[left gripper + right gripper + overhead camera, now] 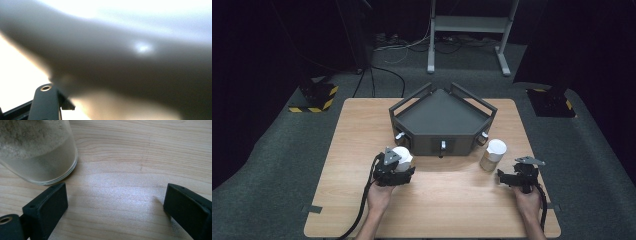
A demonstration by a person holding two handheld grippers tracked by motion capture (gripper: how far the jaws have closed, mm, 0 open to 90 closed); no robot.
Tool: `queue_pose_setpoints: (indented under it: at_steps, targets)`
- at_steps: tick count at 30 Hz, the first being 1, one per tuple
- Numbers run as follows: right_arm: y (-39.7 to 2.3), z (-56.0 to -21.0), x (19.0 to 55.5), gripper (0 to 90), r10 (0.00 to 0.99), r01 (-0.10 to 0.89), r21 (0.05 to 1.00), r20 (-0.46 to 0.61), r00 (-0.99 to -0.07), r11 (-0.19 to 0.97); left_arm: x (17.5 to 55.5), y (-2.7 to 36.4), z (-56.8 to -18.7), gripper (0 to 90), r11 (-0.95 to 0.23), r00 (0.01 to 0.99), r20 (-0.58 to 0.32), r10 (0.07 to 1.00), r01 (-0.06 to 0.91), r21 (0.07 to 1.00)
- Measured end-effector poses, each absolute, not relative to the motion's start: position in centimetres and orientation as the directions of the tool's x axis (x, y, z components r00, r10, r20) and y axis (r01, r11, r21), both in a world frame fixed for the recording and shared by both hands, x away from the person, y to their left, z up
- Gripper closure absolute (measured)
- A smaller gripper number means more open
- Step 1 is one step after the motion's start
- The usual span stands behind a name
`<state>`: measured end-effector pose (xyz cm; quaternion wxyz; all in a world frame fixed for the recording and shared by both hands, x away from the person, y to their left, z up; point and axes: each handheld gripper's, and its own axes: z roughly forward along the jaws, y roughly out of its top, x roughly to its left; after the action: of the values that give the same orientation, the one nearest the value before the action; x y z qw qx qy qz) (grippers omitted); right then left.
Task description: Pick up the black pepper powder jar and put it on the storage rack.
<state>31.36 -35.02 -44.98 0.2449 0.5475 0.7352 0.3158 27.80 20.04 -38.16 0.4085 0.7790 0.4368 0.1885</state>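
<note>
Two jars with white lids stand on the wooden table (362,130). My left gripper (401,168) is shut on the left jar (402,155), just in front of the dark tray's left front corner. In the left gripper view that jar (125,50) is a close grey-white blur, with one black finger (45,102) against it at the lower left. The right jar (493,154) stands free by the tray's right front corner. My right gripper (517,173) sits open a little to its right and nearer me. In the right gripper view its glass base with pale powder (37,152) lies beyond the left finger (46,206), outside the open gripper (115,195).
A dark five-sided tray (442,112) with raised rails and small front knobs occupies the table's back middle. Bare wood stretches between the two grippers and along the front edge. Beyond the table are grey carpet, cables and a metal stand's legs (467,30).
</note>
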Motion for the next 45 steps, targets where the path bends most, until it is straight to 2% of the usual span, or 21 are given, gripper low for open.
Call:
queue_pose_setpoints:
  at_steps: [11,24,45]
  targets:
    - [-35.0,-45.0,31.4,4.7,0.960,0.650,0.733,-0.013,-0.280,0.200,30.4,20.1,-33.8,30.4,-0.262,0.568,-0.113,0.815,0.536,0.803]
    - [-35.0,-45.0,31.4,4.7,0.960,0.651,0.733,-0.013,-0.279,0.199,33.5,18.7,-29.8,30.4,-0.277,0.578,-0.107,0.809,0.536,0.798]
    - [-35.0,-45.0,31.4,4.6,0.960,0.651,0.733,-0.014,-0.279,0.200,39.4,14.1,-27.2,30.4,-0.292,0.541,-0.067,0.838,0.549,0.784]
